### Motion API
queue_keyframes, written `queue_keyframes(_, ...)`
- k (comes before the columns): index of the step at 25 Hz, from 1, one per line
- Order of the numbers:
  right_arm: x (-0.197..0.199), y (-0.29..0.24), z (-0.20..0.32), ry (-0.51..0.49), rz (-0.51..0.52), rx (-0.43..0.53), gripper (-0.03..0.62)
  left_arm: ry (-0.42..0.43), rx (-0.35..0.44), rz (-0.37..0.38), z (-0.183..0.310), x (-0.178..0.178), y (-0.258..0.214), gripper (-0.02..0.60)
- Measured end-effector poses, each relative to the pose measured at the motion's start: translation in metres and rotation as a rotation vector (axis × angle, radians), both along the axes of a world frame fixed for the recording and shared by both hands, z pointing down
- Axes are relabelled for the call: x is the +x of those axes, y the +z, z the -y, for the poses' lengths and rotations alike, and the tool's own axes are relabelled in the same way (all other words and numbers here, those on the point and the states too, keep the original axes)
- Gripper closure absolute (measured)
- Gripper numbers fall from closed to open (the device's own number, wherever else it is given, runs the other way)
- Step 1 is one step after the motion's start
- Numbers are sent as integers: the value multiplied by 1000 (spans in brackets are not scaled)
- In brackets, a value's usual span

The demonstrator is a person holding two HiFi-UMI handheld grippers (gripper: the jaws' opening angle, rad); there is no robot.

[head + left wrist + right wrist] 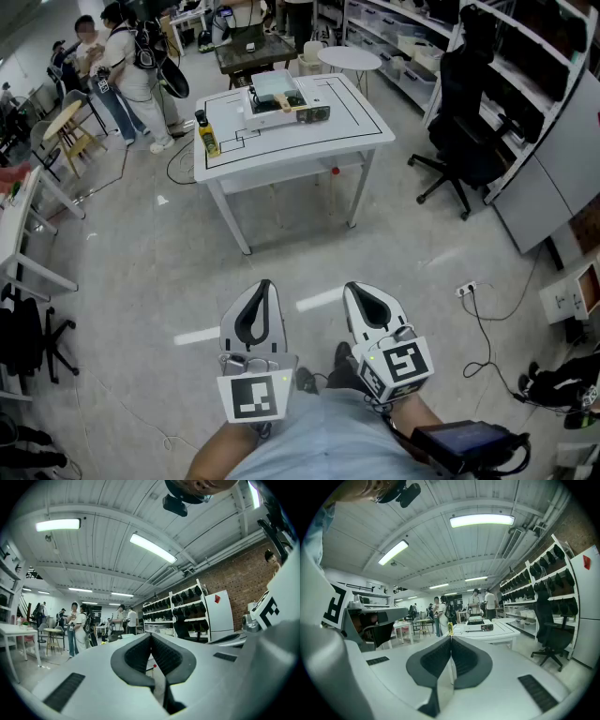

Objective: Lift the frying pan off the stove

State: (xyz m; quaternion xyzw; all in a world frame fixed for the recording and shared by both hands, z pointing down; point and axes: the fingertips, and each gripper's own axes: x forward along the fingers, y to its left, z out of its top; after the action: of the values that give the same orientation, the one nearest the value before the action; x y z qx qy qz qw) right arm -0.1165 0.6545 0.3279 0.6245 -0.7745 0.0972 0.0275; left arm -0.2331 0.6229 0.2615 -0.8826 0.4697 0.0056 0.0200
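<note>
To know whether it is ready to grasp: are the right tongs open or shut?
Shut. In the right gripper view, the jaws of the right tongs touch at their tips, with nothing between them.

The frying pan (274, 90), pale and squarish from afar, sits on the low white stove (286, 116) toward the desk's (356, 131) far side, details too small to tell

Both grippers (258, 292) (364, 296) closed, empty.
</note>
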Motion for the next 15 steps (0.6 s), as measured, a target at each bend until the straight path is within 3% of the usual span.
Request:
queue_keyframes(7, 6, 0, 7, -1, -8, 1, 546, 5, -3, -5, 6, 8, 2, 565)
queue_keyframes(15, 3, 0, 22, 11, 62, -5, 545, 13, -23, -4, 21, 1, 8, 565)
